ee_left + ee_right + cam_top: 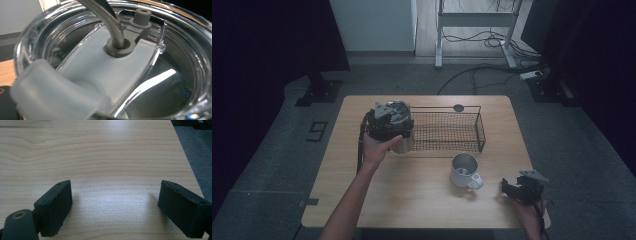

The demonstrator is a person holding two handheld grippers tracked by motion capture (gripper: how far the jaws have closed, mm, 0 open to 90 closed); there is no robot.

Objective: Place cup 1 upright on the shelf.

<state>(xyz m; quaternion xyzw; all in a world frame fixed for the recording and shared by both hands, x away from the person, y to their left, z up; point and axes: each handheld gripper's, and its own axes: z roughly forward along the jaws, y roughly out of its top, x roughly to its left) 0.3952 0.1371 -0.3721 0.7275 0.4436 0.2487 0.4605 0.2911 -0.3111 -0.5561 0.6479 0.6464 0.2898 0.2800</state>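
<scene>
- Tumbler (401, 142): a steel cup with a clear lid (140, 82) stands at the left end of the wire basket (452, 131), at the back left of the wooden table (412, 200).
- Left gripper (388, 122) sits on top of the tumbler, held by the person's left hand (379, 149); its jaws are hidden, so I cannot tell how far apart they stand or whether they grip anything.
- In the left gripper view, a bent metal straw (110, 20) passes through a grey rubber ring (120, 47) in the lid, with a grey plug (142, 17) just behind it.
- White mug (464, 171) stands in front of the basket, right of centre, handle toward the near right.
- Right gripper (521, 189) rests near the table's near right corner, jaws spread wide over bare wood and holding nothing.
</scene>
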